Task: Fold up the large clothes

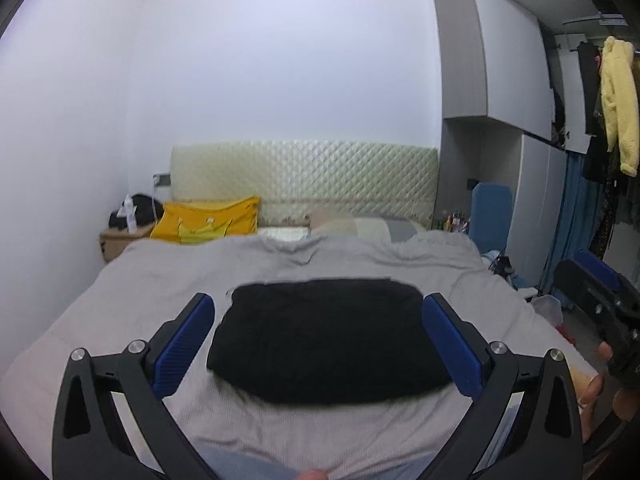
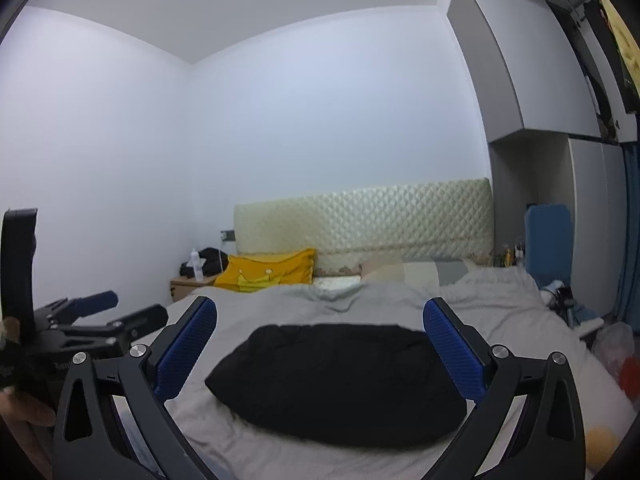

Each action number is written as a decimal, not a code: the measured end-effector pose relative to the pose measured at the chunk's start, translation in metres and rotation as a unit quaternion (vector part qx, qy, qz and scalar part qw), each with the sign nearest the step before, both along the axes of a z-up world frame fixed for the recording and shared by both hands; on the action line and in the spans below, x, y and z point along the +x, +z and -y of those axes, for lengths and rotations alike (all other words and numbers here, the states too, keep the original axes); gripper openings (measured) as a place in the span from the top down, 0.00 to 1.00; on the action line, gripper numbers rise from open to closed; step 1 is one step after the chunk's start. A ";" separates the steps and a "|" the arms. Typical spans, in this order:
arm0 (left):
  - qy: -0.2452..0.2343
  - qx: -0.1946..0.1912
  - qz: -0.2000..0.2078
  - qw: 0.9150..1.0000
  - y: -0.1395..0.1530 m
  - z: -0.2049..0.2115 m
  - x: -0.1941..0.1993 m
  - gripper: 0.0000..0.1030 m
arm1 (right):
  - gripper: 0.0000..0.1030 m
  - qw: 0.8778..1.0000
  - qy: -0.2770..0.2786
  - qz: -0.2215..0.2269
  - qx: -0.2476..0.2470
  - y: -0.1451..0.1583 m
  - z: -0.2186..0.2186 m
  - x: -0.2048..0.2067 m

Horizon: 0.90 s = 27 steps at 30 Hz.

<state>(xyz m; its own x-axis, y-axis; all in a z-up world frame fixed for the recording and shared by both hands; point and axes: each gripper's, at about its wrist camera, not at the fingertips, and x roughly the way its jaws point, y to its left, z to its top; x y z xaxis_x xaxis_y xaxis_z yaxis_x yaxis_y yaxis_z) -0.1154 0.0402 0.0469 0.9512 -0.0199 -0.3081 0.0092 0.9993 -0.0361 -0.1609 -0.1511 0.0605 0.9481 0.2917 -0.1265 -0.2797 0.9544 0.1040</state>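
Observation:
A black garment (image 1: 328,340) lies folded into a compact rectangle on the grey bed cover (image 1: 120,312); it also shows in the right wrist view (image 2: 340,384). My left gripper (image 1: 320,308) is open and empty, held above the garment's near side, its blue pads on either side. My right gripper (image 2: 320,312) is open and empty too, also raised above the garment. Each gripper shows in the other's view: the right one (image 1: 600,300) at the right edge, the left one (image 2: 100,316) at the left.
A yellow pillow (image 1: 208,222) and a quilted headboard (image 1: 304,176) stand at the bed's far end. A bedside table (image 1: 120,238) with dark items sits far left. A grey wardrobe (image 1: 492,80), a blue chair (image 1: 490,216) and hanging clothes (image 1: 618,100) stand to the right.

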 end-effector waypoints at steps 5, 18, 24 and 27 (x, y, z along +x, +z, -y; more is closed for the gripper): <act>-0.005 0.014 -0.031 0.999 -0.025 0.000 0.001 0.00 | 0.00 1.000 -0.002 -0.024 0.007 -0.024 -0.010 -0.009; -0.009 0.004 -0.068 0.998 -0.051 -0.010 0.002 0.00 | 0.00 0.997 -0.017 -0.079 -0.013 -0.065 -0.028 -0.003; -0.021 0.009 -0.076 0.997 -0.057 -0.007 0.002 0.00 | 0.00 0.996 -0.033 -0.086 -0.010 -0.072 -0.026 -0.006; -0.026 0.007 -0.079 0.996 -0.059 -0.007 0.005 0.00 | 0.00 0.995 -0.036 -0.087 -0.009 -0.073 -0.024 -0.006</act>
